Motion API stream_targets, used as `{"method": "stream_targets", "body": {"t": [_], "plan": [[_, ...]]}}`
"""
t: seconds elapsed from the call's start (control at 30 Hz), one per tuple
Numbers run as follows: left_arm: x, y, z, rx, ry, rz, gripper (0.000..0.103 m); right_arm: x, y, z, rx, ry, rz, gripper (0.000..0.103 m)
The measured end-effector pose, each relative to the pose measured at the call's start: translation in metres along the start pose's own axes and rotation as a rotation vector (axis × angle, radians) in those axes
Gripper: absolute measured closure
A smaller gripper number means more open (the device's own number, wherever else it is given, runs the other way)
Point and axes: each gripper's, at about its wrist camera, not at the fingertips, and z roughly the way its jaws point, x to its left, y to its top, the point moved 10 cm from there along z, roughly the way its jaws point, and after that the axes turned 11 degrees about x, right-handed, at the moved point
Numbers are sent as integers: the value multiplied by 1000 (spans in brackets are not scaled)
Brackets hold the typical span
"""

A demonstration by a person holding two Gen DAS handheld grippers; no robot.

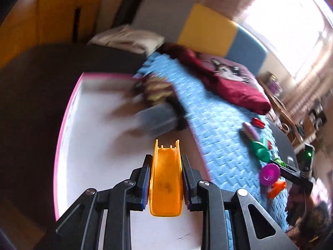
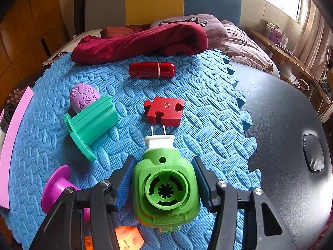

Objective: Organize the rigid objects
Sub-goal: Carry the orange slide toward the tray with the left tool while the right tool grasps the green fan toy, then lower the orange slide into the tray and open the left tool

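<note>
My left gripper (image 1: 166, 158) is shut on an orange plastic slide-shaped piece (image 1: 165, 179), held over a white tray (image 1: 93, 145) with a pink rim. That view is motion-blurred. My right gripper (image 2: 162, 159) is shut on a green plug-in device (image 2: 165, 189) with a white two-pin plug (image 2: 159, 140), just above the blue foam mat (image 2: 208, 104). On the mat lie a red puzzle piece (image 2: 164, 110), a teal spool (image 2: 91, 123), a purple egg (image 2: 83, 95), a red capsule (image 2: 152, 70), a magenta spool (image 2: 56, 187) and an orange block (image 2: 129, 237).
A maroon cloth (image 2: 141, 41) and pink pillows lie at the mat's far edge. The black padded surface (image 2: 281, 125) extends right of the mat. Blurred items, one grey-blue (image 1: 158, 118), sit at the tray's far side. The tray's pink rim (image 2: 14, 141) borders the mat's left.
</note>
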Motion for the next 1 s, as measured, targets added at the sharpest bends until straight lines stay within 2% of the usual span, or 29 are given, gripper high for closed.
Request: {"method": "stream_targets", "body": {"t": [0.13,0.33,0.57,0.7,0.77,1.0], "plan": [[4,-6,11,31,-14,-26,77,0,0,0,0,0,0,48],[-21,17,24,31,-23,23,77,0,0,0,-1,2,0,48],[-15,23,54,64,57,23,75,0,0,0,-1,2,-4,48],[-15,19,44,32,99,61,72,0,1,1,0,3,-6,48],[-13,17,36,9,124,69,63,0,1,1,4,8,1,48],[-7,11,11,-29,153,55,61,0,1,1,2,9,-1,48]]}}
